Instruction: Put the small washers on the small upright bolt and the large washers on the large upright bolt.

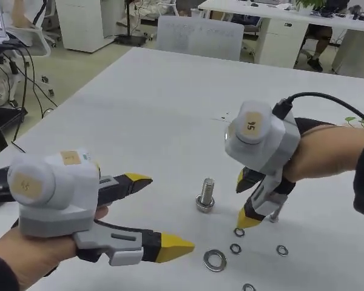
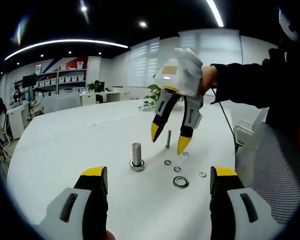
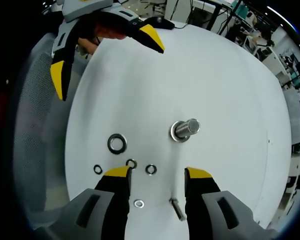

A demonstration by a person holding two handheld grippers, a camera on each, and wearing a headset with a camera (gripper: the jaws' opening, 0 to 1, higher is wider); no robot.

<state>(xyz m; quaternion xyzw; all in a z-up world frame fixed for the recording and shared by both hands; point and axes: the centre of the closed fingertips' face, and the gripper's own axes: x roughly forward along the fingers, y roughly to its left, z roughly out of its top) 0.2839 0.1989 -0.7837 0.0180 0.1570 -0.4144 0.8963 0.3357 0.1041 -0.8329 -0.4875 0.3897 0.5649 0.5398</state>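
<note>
You've got a white surface [image 1: 139, 109] in an open office, grey chair [image 1: 197, 37] behind it, strip lights [image 2: 65, 42] overhead.

Two upright bolts and loose washers on a white table [image 2: 65, 145], seen past spread yellow-tipped jaws.
The left gripper [image 2: 159, 173] has its jaws wide apart. Ahead stands the large bolt [image 2: 136, 155]. The thinner small bolt [image 2: 168, 140] stands farther back, seen between the parted tips of the down-pointing right gripper [image 2: 169, 138]. A large washer [image 2: 180, 182] and several small washers [image 2: 177, 169] lie flat nearby.
</note>
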